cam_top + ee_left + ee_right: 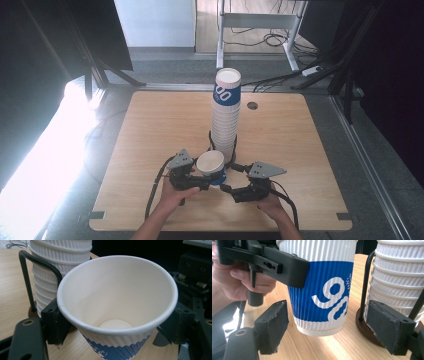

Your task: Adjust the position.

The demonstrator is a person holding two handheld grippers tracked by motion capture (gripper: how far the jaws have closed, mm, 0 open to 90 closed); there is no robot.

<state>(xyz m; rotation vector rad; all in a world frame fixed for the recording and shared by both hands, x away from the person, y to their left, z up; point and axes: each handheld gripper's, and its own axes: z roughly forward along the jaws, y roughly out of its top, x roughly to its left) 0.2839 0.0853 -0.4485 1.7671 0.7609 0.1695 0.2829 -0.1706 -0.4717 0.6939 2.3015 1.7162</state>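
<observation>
Ribbed paper cup (117, 307) clamped in left gripper (202, 181), near table's (300, 150) front edge. Right gripper (332, 332) jaws apart, not touching. Light, crushable; hold mid-wall, gently.

White ribbed cup (322, 290) with blue band and white digits, black tongs (332, 327), light wood-grain table (280, 130)

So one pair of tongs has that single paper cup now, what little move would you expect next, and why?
Probably the right tongs draw back a little. The left tongs already clamp the single cup just under its rim, and it stands upright beside the tall stack, apart from it. The right jaws stand open on either side of the cup's base without touching it, so they seem no longer needed.
</observation>
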